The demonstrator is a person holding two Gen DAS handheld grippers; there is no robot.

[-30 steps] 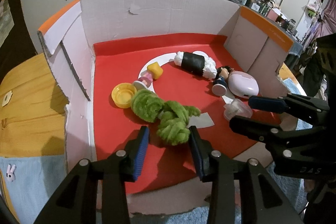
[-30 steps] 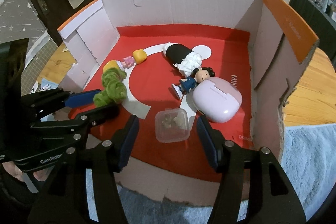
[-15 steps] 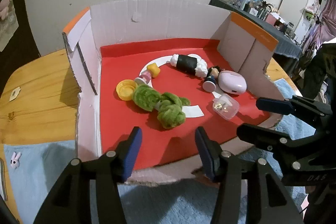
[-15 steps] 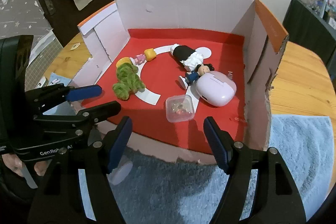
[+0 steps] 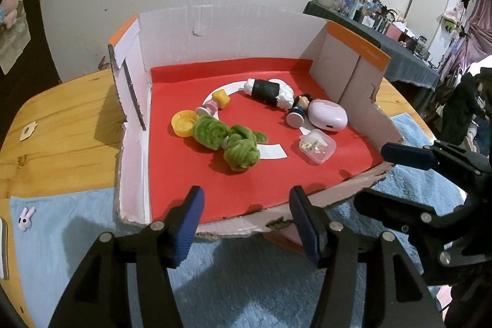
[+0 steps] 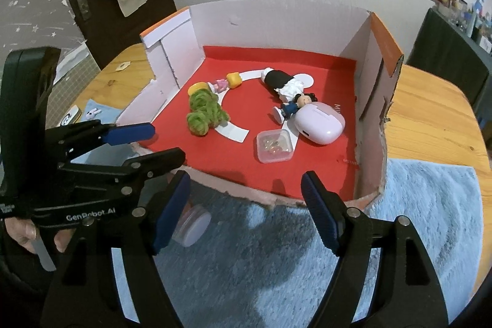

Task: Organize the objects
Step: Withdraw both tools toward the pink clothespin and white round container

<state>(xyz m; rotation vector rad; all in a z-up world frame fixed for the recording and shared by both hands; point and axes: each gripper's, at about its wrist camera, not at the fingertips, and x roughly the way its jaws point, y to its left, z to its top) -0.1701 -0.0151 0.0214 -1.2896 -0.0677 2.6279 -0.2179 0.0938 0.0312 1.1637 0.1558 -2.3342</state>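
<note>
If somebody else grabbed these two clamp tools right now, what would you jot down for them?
Left gripper: open, empty, jaws just been opening, over the box's torn front edge.
Right gripper: open, empty, jaws just been opening, over the blue mat.
In the box, on its red floor: green toy, yellow cap, small pink figure, black-and-white roll, doll, pink case, clear plastic box.
Done: those seven lie inside.
Left: a round pale lid lies on the mat by the right gripper; probably it goes in next.
</note>
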